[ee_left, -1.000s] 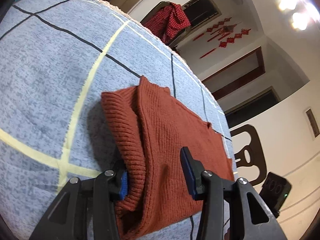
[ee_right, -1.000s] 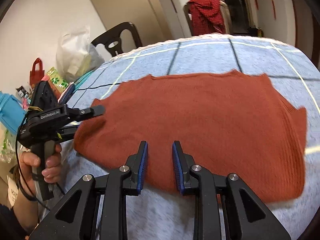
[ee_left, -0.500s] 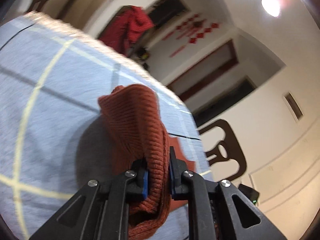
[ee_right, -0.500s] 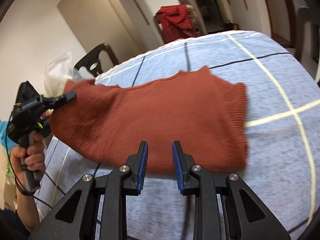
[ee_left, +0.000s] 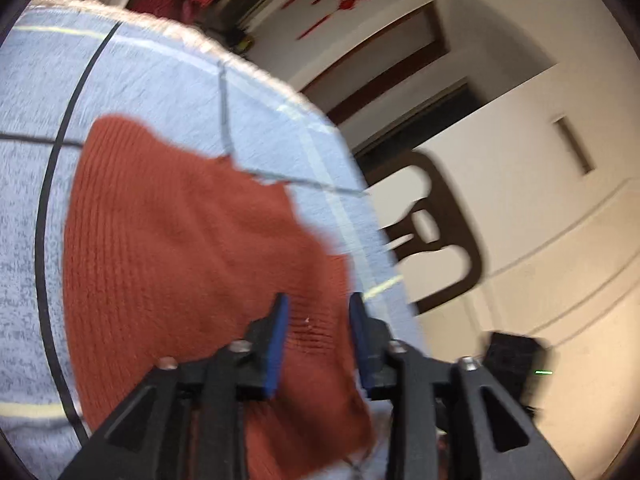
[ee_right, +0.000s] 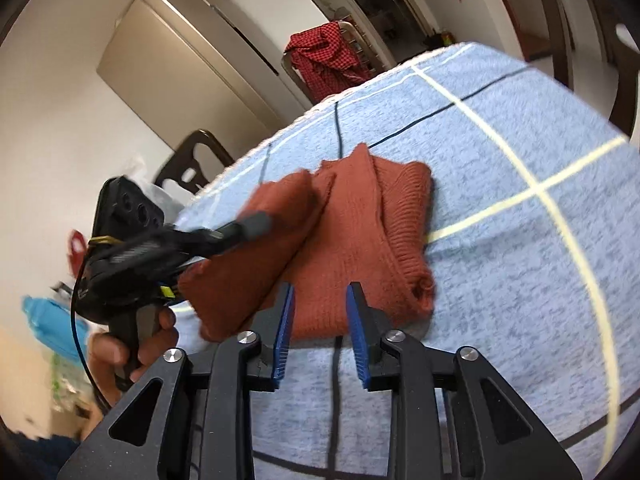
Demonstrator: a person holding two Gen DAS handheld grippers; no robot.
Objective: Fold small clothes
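**Folding a rust knit on a checked blue cloth**

Hovering low over the table, the left gripper (ee_left: pixel 316 320) stood with its blue pads spread, having just been opening. In the left wrist view, the rust-red ribbed sweater (ee_left: pixel 180 248) lay under and between the jaws, but the pads did not press it, so the cloth appeared released and not pinched. The garment rested on the blue-grey checked tablecloth (ee_left: pixel 24 208), reaching toward the table's edge, with a dark wooden chair (ee_left: pixel 436 236) beyond. The picture was blurred, so the exact fall of the near hem could not be told.

From the right wrist view, the right gripper (ee_right: pixel 320 312) was likewise parted, its jaws just opened wider, with only the sweater's near edge between the tips and nothing gripped. The sweater (ee_right: pixel 360 232) lay partly folded, one flap doubled over on the left and a thick ribbed band running down the right side. The left gripper (ee_right: pixel 248 224) reached over that folded flap, its handle in the person's hand (ee_right: pixel 128 348).

The knit looked soft, light and limp, likely to sag and drag rather than hold a crease. The ribbed band and doubled corners seemed the firmest places to pinch; a single thin layer might stretch or slip.
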